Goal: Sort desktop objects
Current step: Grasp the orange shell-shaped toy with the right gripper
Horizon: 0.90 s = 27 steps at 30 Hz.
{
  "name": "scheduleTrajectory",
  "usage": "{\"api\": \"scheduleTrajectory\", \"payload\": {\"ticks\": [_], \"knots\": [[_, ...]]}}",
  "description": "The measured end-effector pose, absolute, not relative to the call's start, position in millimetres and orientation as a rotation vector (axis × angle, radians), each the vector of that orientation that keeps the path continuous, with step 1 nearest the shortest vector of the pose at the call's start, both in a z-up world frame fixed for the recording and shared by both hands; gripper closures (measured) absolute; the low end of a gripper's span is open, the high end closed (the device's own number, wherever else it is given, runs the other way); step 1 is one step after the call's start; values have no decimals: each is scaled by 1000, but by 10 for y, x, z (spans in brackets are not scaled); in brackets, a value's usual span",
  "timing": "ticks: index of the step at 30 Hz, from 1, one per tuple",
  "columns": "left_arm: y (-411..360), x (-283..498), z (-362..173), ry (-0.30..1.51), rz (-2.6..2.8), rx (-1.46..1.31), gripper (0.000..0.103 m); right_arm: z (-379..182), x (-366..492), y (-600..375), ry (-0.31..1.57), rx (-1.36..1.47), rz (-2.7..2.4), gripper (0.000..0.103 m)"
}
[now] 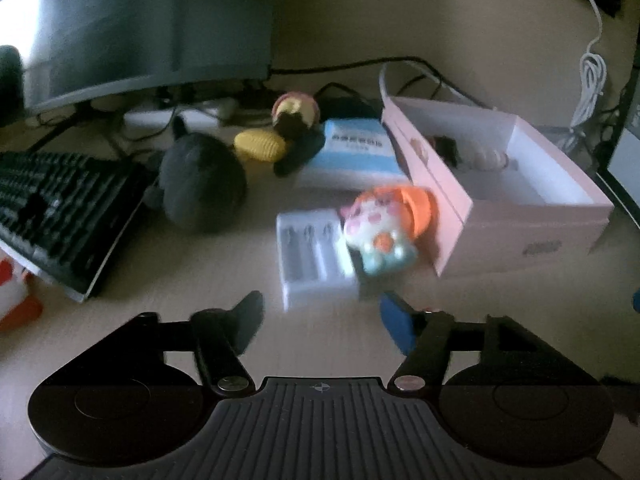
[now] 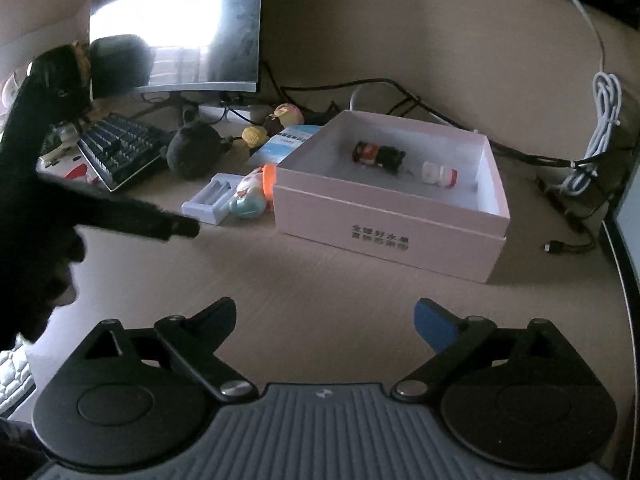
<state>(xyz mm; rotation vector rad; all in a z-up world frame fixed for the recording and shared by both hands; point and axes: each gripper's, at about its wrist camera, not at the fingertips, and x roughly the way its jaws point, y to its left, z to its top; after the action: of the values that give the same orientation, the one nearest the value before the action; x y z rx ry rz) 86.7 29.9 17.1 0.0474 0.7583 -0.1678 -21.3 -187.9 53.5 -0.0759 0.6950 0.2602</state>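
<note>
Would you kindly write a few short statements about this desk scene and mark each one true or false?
1. The pink box already holds items. True: a dark figurine and a small white bottle lie inside.
2. The left claw grips the cartoon toy. False: it is open and empty, with the toy ahead of it.
3. The white battery case lies beside the cartoon toy. True.
4. The right claw is shut. False: it stands open over bare desk.
5. The keyboard is inside the box. False: it sits on the desk near the monitor.
</note>
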Motion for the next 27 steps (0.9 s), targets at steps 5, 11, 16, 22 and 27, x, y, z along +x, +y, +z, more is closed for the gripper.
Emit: {"api": "scheduleTrajectory", "payload": {"ticks": [5,11,16,22,27], "knots": [[186,1147,99,761,-131,127,37,558,-226,-1891,691,-85,235,4],[428,1173,130,746,-2,187,52,545,-256,-1900,677,-106,209,3],[515,1047,298,689,-124,86,18,468,-251,-1911,701,-88,202,2],[89,1098,211,677,-264,188,18,451,-241,-1902,707,-90,187,2],[-30,1310,88,733,-281,203,62,482,-278,-1901,720,-99,175,2]]}}
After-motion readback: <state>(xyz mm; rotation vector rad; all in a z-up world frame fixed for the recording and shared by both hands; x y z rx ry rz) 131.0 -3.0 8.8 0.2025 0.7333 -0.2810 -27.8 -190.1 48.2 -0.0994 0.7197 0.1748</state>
